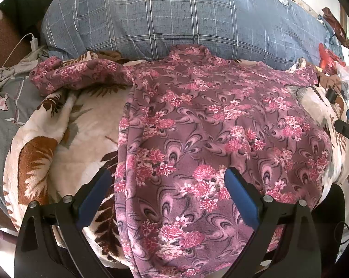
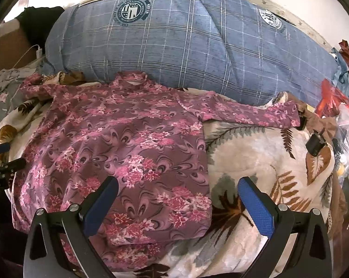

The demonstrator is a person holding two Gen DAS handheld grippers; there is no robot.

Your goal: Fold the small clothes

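Both claws gape wide and empty, the left gripper (image 1: 167, 185) and right gripper (image 2: 178, 194) over the hem of the floral top (image 2: 119, 143), spread flat on the leafy blanket (image 2: 255, 162); soft, light, floppy, I'd pinch sleeve cuffs

Soft daylight, perhaps from behind; heavy fisheye edge warping.

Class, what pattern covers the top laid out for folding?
The top is mauve with pink flower clusters and swirls, clearest from the left wrist view.
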